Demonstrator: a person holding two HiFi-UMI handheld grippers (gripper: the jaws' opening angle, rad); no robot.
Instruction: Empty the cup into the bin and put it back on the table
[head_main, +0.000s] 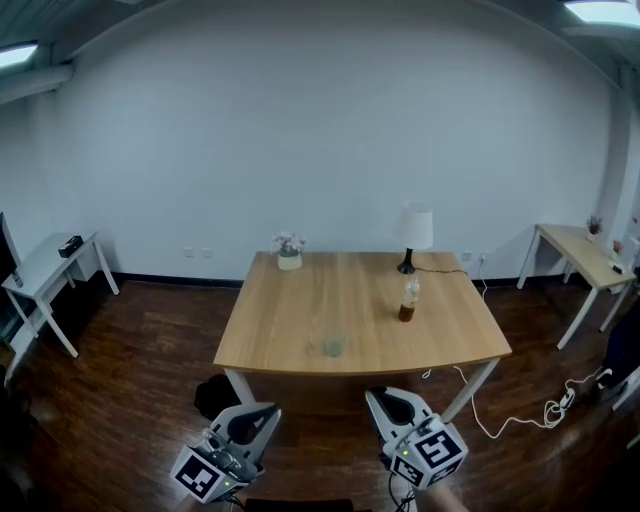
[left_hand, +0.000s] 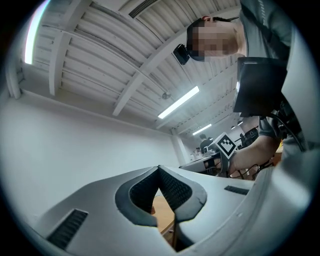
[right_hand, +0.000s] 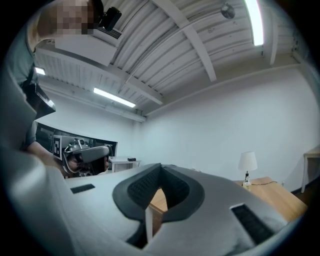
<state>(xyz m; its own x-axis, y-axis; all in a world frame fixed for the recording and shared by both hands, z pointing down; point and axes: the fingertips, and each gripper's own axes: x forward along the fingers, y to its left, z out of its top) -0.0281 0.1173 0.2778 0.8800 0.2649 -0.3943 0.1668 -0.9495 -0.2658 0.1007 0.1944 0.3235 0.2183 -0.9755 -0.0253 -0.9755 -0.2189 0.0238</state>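
A clear, small cup stands near the front edge of the wooden table in the head view. I cannot tell what it holds. Both grippers hover low in front of the table, well short of the cup. My left gripper has its jaw tips touching, with nothing between them. My right gripper is likewise shut and empty. A dark bin sits on the floor under the table's front left corner, just beyond the left gripper.
On the table stand a brown bottle, a white lamp and a small flower pot. A white side table is at the far left, a desk at the right. A white cable trails across the dark wood floor.
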